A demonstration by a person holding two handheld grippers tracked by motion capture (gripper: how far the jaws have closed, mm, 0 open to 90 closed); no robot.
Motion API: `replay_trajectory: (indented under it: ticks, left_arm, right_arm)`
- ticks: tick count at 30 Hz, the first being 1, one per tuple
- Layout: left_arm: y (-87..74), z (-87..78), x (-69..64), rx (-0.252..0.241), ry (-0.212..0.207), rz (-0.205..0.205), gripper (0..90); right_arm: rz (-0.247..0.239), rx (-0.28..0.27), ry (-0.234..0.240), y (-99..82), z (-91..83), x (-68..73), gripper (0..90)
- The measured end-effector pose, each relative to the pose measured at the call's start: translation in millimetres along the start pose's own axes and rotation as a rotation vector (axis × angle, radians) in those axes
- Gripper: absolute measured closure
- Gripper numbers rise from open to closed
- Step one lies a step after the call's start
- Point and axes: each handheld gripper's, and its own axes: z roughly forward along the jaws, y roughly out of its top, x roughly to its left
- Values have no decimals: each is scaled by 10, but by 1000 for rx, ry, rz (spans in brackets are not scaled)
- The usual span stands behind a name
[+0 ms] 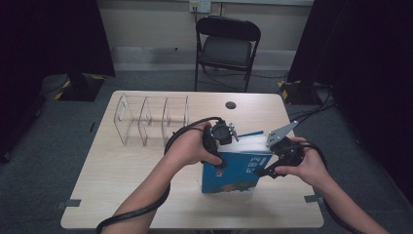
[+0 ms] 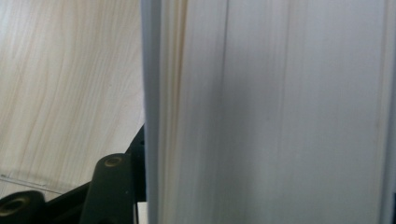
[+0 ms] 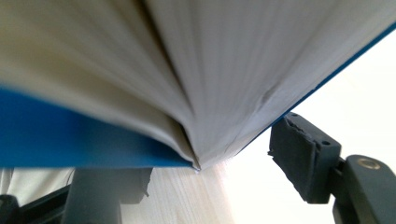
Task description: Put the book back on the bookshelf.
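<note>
High view: wooden table [image 1: 122, 170], grey floor [image 1: 48, 146], black folding chair [image 1: 227, 46] behind.

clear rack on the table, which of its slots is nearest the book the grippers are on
The rightmost slot of the clear rack; it lies closest to the upright blue book, the other two sit farther left.

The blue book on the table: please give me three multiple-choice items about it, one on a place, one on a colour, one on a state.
1. Where is the clear rack relative to the book?
A. left of it, farther back
B. on top of it
C. right of it

2. What colour is the book's cover?
A. red
B. green
C. blue

3. How is the book placed?
A. flat on the table
B. upright on its edge
C. inside the rack

Answers: 1 A, the high view shows the rack at the table's left; 2 C, the front cover is blue; 3 B, its page edges face up.
</note>
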Motion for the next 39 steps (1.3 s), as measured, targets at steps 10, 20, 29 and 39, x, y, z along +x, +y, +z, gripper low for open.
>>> replay_trajectory:
  ticks: [10,20,29,39]
  left_arm:
    - [13,4,-39,42,-5,-1,498]
    - [10,-3,-48,62,-32,-69,593]
    - [-4,-22,-50,64,-27,-122,609]
    - [-58,-63,-10,65,-14,-181,614]
  right_arm:
    - [8,1,0,-132,9,-6,318]
    - [63,-51,1,-430,21,-88,284]
    - [130,-65,16,-704,257,-120,211]
    - [153,-59,15,-920,556,-97,175]
